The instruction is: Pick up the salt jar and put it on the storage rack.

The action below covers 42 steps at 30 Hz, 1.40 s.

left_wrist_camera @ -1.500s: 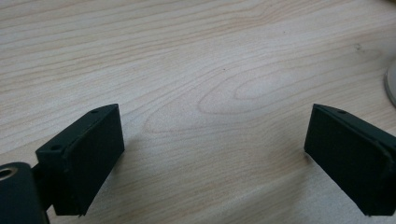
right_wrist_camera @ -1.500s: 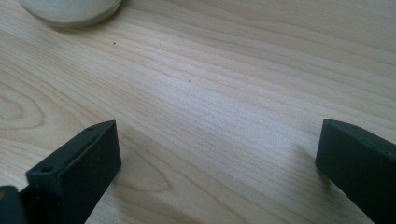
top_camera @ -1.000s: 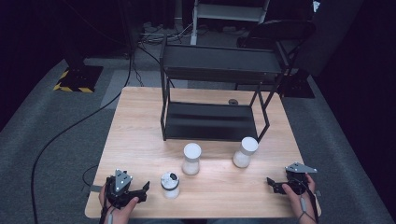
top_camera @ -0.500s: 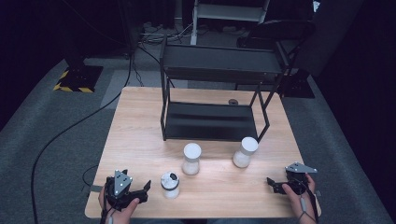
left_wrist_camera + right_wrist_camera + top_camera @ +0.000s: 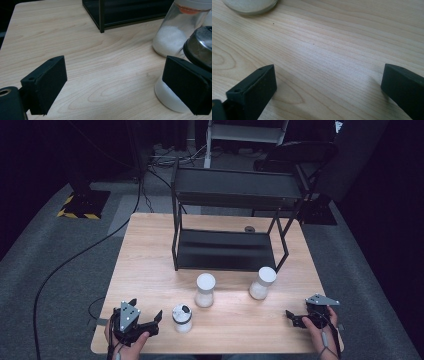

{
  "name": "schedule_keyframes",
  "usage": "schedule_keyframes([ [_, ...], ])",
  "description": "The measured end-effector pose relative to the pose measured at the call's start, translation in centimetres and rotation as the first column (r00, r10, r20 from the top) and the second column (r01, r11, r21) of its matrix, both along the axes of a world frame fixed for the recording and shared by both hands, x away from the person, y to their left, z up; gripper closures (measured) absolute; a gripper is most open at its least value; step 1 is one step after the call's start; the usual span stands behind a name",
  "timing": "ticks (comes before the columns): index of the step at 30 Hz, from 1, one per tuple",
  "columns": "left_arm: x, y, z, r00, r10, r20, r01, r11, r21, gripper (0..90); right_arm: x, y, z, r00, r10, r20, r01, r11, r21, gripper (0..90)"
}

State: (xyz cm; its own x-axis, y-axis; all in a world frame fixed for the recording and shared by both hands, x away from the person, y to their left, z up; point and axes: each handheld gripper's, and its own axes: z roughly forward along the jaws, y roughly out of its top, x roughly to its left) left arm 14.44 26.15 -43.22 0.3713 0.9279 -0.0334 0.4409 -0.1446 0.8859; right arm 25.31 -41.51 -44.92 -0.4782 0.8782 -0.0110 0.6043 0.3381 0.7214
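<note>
Clearly, the left gripper [image 5: 150, 322] stands wide open and holds nothing; the nearest jar [image 5: 182, 318], a small glass one with a metal top, is just beside its right jaw, not between the pads. If the hand goes forward like this, I think that jaw could push the jar over, maybe against the taller jar [image 5: 205, 290] behind it. The right gripper [image 5: 295, 319] is also open and empty, low over the table [image 5: 150, 250], well apart from the third jar [image 5: 262, 283]. The black shelf [image 5: 235, 190] stands farther beyond them.
</note>
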Motion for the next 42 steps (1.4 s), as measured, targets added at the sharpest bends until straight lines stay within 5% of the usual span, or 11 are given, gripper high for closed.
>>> schedule_keyframes([
  [15, 0.1, -0.5, 1.9, 0.9999, -0.008, -0.01, 0.008, 0.9994, -0.032, 5.7, 0.0, 0.0, 0.0, 1.0, 0.004, 0.0, -0.004, 1.0, 0.0, 0.0],
  [42, 0.8, -3.5, 4.1, 0.9964, -0.084, 0.013, 0.084, 0.9962, -0.02, 6.9, 0.0, 0.0, 0.0, 1.0, 0.004, 0.0, -0.004, 1.0, 0.001, 0.0],
])
